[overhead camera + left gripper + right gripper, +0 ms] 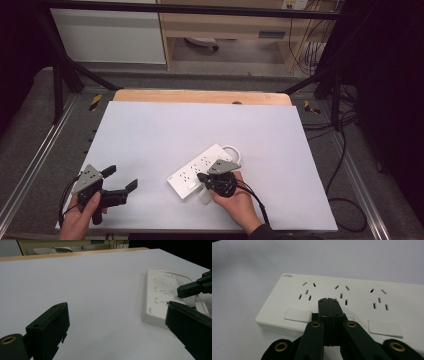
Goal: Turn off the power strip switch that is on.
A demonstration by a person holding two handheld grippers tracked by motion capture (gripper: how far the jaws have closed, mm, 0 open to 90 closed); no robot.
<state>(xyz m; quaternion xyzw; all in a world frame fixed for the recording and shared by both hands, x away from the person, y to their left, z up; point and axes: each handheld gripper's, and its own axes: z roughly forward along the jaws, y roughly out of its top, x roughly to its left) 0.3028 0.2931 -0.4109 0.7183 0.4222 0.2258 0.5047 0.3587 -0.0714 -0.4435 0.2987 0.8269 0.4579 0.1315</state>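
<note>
— White plastic, glossy: what is that unit under the right gripper [204, 178]?

— Power strip [352, 302]. Flat rectangular body, rounded edges, three groups of socket slots in a row, with flat rectangular rocker switches along the near edge. A white cable [231, 149] loops out of its far end. It lies directly ahead of and beneath the right gripper's jaws, on the pale matte sheet [165, 135] that covers the table.

— Jaw condition, right side?

— Pressed together, pad face to pad face, nothing between them. In the right gripper view the closed tips sit over the strip's top face, just short of the middle socket group and between two of the switches. Contact with the casing cannot be confirmed.

— And the left gripper [121, 177]?

— Jaws spread wide, holding nothing. Black, blocky, matte pads; bare sheet lies between them. From the left gripper view the strip sits beyond the right-hand jaw, well apart from the gap.

— Surroundings?

— A wooden table edge [200, 96] runs beyond the sheet. Dark metal frame bars [65, 70] stand past the table's far corners, with loose black cables [345, 200] on the grey floor to the side. Nothing lies between either set of jaws and the strip.
</note>
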